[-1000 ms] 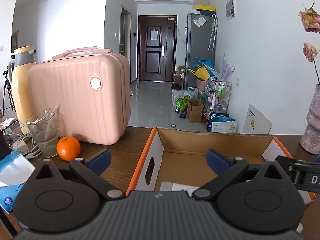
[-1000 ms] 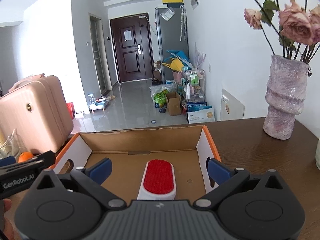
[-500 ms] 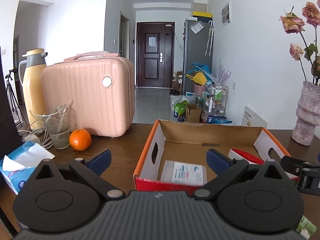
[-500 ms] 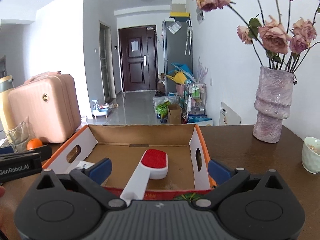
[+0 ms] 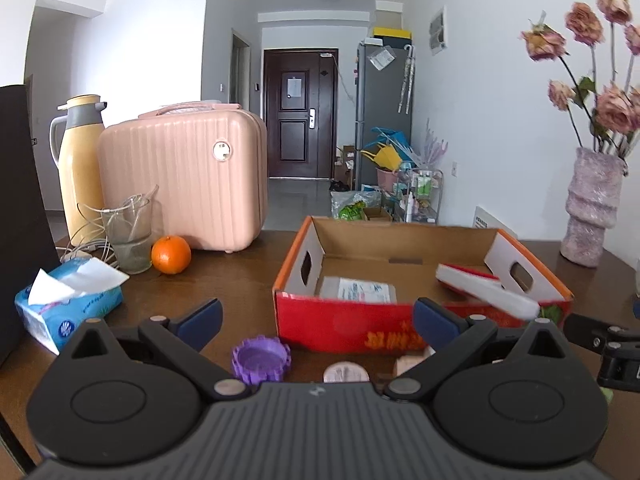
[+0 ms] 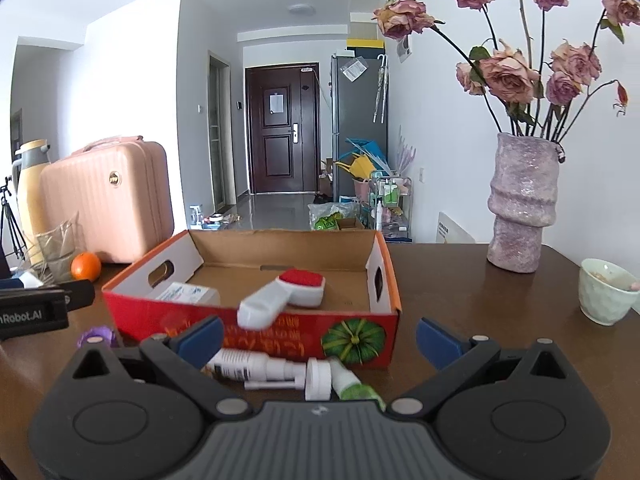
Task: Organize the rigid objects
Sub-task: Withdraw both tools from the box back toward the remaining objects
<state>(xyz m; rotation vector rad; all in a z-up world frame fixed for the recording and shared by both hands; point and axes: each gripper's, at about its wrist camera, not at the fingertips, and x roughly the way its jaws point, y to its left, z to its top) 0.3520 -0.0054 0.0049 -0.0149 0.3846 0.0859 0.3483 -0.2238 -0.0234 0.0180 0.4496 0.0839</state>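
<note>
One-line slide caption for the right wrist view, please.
Open right gripper faces a cardboard box holding a red-and-white brush; white bottles lie in front.

Black ribbed claw [image 5: 316, 320] bodies, blue fingertips [image 5: 200, 314].

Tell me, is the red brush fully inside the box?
No. The brush's red head lies inside the box, but its white handle sticks out over the front wall.

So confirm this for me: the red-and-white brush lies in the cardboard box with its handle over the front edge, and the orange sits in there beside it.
Not quite. The brush does lie in the cardboard box with its handle over the front edge, but the orange sits out on the table, by the glass. The left wrist view shows it.
</note>
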